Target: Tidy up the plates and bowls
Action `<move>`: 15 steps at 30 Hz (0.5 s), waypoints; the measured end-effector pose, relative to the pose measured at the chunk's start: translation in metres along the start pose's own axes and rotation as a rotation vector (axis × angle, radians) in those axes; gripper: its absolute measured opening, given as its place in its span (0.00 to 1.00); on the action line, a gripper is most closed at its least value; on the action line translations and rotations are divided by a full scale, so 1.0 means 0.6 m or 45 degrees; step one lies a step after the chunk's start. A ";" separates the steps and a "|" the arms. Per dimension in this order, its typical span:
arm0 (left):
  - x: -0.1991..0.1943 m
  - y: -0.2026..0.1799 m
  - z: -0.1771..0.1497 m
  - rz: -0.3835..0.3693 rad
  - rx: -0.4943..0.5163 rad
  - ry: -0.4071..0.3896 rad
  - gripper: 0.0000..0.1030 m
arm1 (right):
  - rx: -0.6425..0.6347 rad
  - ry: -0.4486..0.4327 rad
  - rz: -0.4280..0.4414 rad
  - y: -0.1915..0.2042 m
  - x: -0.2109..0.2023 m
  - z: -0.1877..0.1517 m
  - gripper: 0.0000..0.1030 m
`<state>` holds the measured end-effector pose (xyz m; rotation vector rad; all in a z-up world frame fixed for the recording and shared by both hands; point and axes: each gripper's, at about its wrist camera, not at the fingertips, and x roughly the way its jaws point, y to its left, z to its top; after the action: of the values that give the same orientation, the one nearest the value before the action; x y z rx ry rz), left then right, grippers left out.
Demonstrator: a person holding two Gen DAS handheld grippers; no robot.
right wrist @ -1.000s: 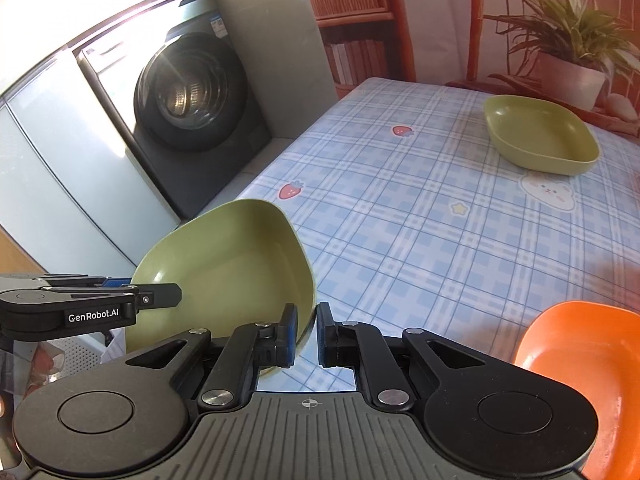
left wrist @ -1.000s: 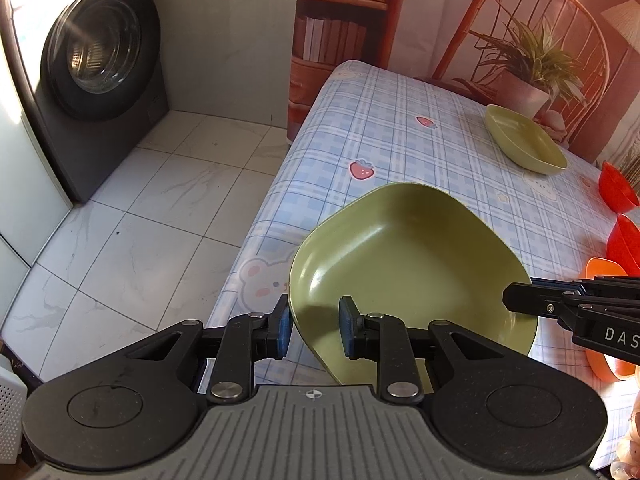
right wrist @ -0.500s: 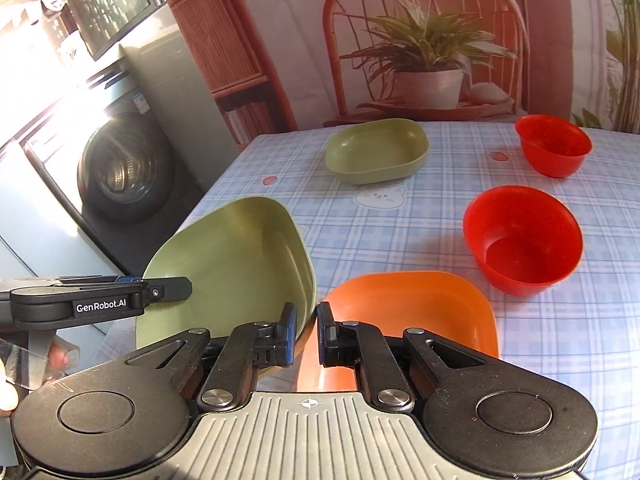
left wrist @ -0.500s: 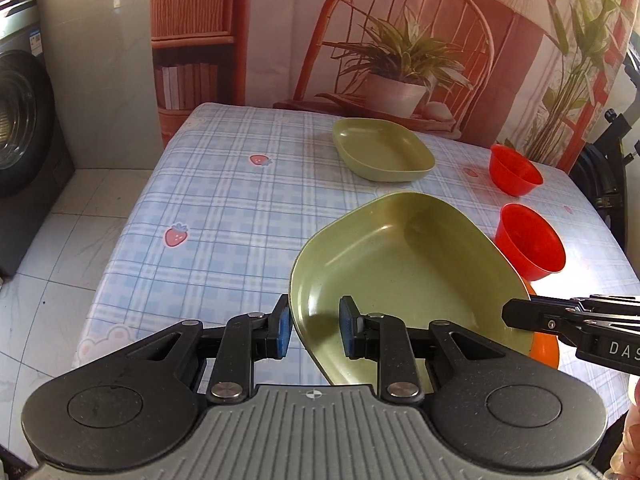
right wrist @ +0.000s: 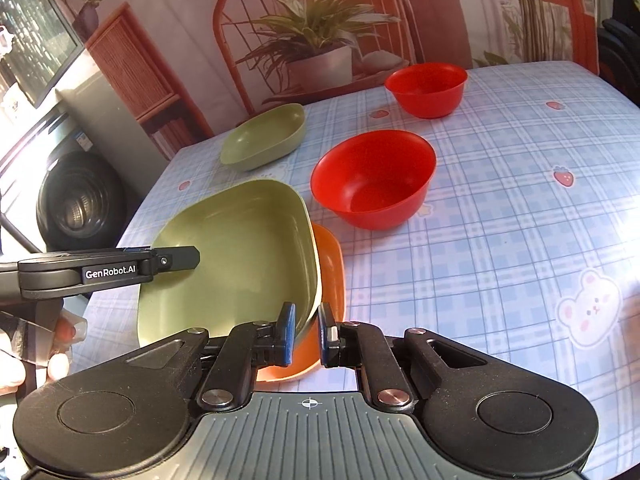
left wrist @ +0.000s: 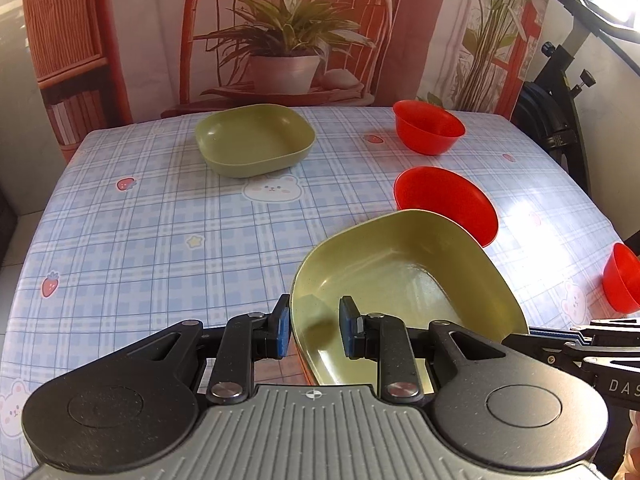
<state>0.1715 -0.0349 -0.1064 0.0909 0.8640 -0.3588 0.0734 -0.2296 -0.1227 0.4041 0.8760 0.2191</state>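
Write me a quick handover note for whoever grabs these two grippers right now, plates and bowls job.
Left gripper: shut on the near rim of the green plate.
Right gripper: shut on the same plate's opposite rim.
The green plate sits over the orange plate, not yet released.
Second green plate is alone at the far side.
Three red bowls are unstacked.
Left: release, then gather the far plate and nest the bowls.

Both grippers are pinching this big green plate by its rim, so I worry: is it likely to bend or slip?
The green plate probably stays stiff: held at two rim spots by the left gripper and right gripper, it shows no sag. Its glossy surface may be slippery. It looks like light plastic.
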 end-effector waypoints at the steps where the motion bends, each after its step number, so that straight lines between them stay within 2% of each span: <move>1: 0.007 -0.004 0.001 0.005 0.004 0.013 0.25 | 0.010 0.004 0.003 -0.005 0.002 -0.002 0.11; 9: 0.051 -0.009 0.010 0.057 0.041 0.094 0.25 | 0.044 0.039 0.036 -0.022 0.016 -0.008 0.12; 15: 0.062 -0.014 0.015 0.081 0.078 0.099 0.26 | 0.037 0.045 0.037 -0.024 0.020 -0.007 0.12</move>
<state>0.1969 -0.0549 -0.1282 0.1898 0.9247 -0.3241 0.0778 -0.2371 -0.1396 0.4414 0.9092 0.2413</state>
